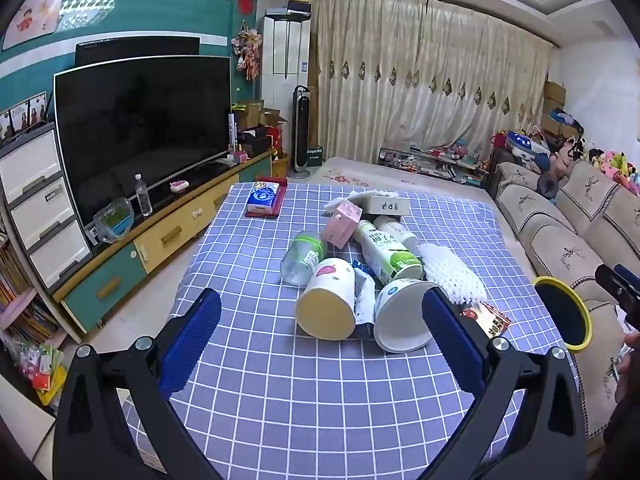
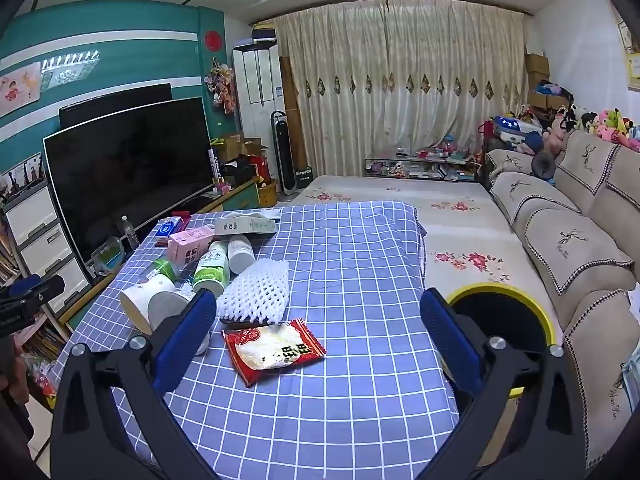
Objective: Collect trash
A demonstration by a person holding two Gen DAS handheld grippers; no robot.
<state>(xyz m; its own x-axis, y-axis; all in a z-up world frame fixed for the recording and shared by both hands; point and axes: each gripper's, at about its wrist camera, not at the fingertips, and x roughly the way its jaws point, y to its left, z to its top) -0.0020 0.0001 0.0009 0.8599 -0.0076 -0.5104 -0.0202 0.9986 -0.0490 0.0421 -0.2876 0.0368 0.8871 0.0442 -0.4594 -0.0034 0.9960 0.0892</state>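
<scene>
Both my grippers wide open, empty
Left gripper (image 1: 320, 336) faces the cups (image 1: 326, 300); right gripper (image 2: 312, 328) over the snack wrapper (image 2: 274, 350)

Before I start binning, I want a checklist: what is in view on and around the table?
table: 1, blue check cloth, centre
bin: 1, yellow rim, black inside, at the table's right edge
paper cups: 2, white, lying on their sides, near the pile's front
bottles: 3, two white, one clear green, lying in the pile
carton: 1, pink, behind the bottles
foam net: 1, white, right of the bottles
snack wrapper: 1, red, nearest the right gripper
tissue pack: 1, blue and white, far left
box: 1, white, far end
left gripper: open, empty
right gripper: open, empty
</scene>
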